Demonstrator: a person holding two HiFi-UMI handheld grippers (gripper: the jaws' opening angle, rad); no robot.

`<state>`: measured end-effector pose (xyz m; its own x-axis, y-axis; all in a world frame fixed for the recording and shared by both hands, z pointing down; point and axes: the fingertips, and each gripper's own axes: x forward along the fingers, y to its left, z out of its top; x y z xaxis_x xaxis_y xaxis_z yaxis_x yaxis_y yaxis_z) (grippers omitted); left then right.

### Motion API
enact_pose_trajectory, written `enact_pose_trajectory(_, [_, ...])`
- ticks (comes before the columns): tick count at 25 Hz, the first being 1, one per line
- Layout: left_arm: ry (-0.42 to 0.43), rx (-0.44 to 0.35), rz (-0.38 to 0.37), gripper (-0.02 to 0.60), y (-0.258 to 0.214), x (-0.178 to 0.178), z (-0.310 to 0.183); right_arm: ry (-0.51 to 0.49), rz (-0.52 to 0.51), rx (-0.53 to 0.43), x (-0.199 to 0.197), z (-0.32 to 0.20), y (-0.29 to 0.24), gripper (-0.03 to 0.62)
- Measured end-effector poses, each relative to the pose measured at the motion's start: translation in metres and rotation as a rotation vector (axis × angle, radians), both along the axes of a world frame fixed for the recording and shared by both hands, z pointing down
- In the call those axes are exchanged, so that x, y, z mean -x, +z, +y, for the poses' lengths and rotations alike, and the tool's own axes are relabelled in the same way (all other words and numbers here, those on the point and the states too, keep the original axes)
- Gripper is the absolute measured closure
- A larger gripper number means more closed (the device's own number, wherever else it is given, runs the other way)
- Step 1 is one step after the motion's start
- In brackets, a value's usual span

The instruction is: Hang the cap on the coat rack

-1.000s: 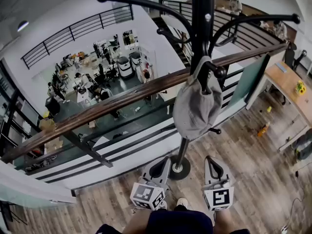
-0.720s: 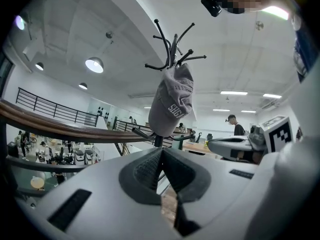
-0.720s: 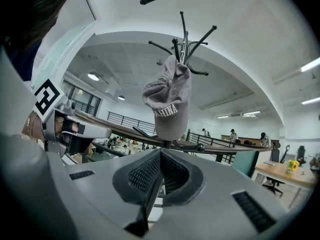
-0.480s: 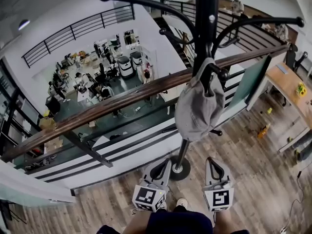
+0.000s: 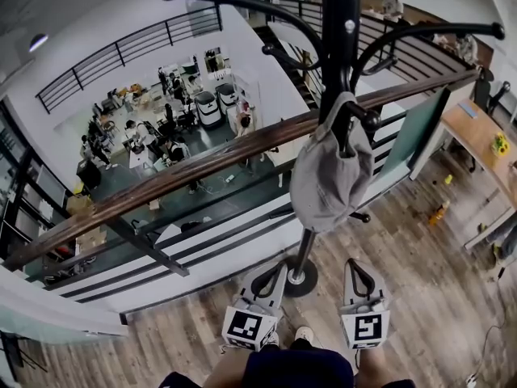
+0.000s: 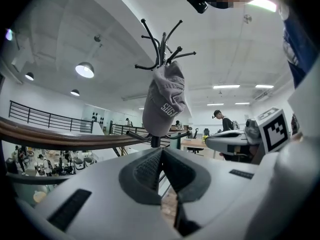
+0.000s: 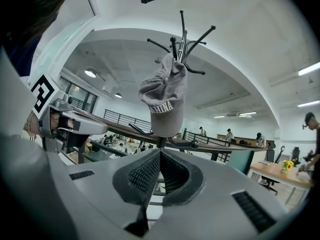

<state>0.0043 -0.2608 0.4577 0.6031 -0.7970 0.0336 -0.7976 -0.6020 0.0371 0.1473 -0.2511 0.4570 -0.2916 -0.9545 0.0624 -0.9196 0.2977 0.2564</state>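
A grey cap [image 5: 329, 176] hangs from a hook of the black coat rack [image 5: 338, 47], against its pole. It also shows as the cap [image 6: 163, 98] in the left gripper view and the cap [image 7: 164, 100] in the right gripper view, hanging free ahead of the jaws. My left gripper [image 5: 275, 268] and right gripper [image 5: 354, 267] sit side by side low in the head view, below the cap and near the rack's round base [image 5: 292, 279]. Both are shut with nothing between the jaws, as the left gripper [image 6: 161, 151] and right gripper [image 7: 160, 153] show.
A wooden handrail [image 5: 161, 183] with a dark balustrade runs across behind the rack, over a drop to a lower floor with people and desks. A wooden table [image 5: 477, 136] stands at the right. Wood flooring [image 5: 420, 297] lies underfoot.
The grippers have kept their places; the left one has rolled slightly. The cap stays on its hook; the view has shifted a little.
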Motion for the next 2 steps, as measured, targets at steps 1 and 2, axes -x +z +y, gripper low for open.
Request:
enact_pose_trajectory(1, [0.001, -0.003, -0.007, 0.578, 0.0000, -0.0003, -0.0001, 0.001, 0.003, -0.001, 0.0000, -0.0002, -0.0005, 0.586])
enact_pose_trajectory(2, [0.002, -0.006, -0.014, 0.578, 0.0000, -0.0007, -0.0003, 0.002, 0.006, -0.003, 0.0000, -0.0005, -0.0010, 0.586])
